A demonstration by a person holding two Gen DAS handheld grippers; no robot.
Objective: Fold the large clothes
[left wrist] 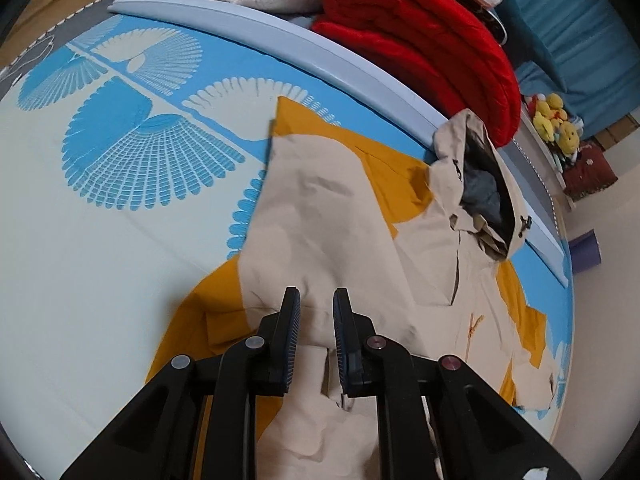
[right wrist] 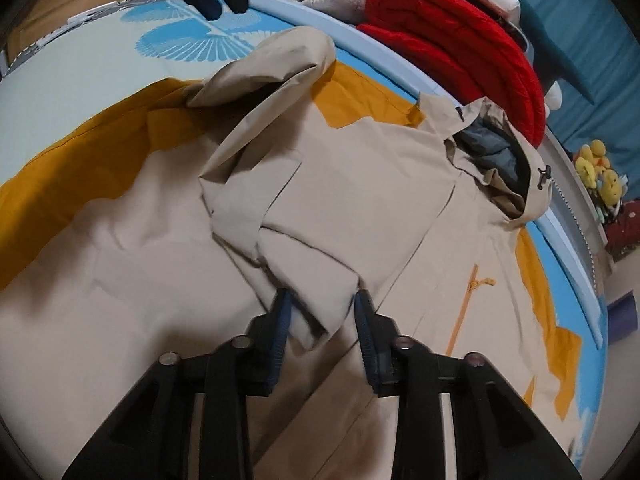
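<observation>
Jacket [left wrist: 320,208] lies flat on the mat [left wrist: 80,240], hood toward the red blanket [left wrist: 420,40]. My left gripper [left wrist: 316,296] hangs over it, jaws narrowly parted, holding nothing.

Right view: my right gripper [right wrist: 322,300] stands apart around the folded sleeve [right wrist: 300,208] end, not visibly pinching it.
</observation>
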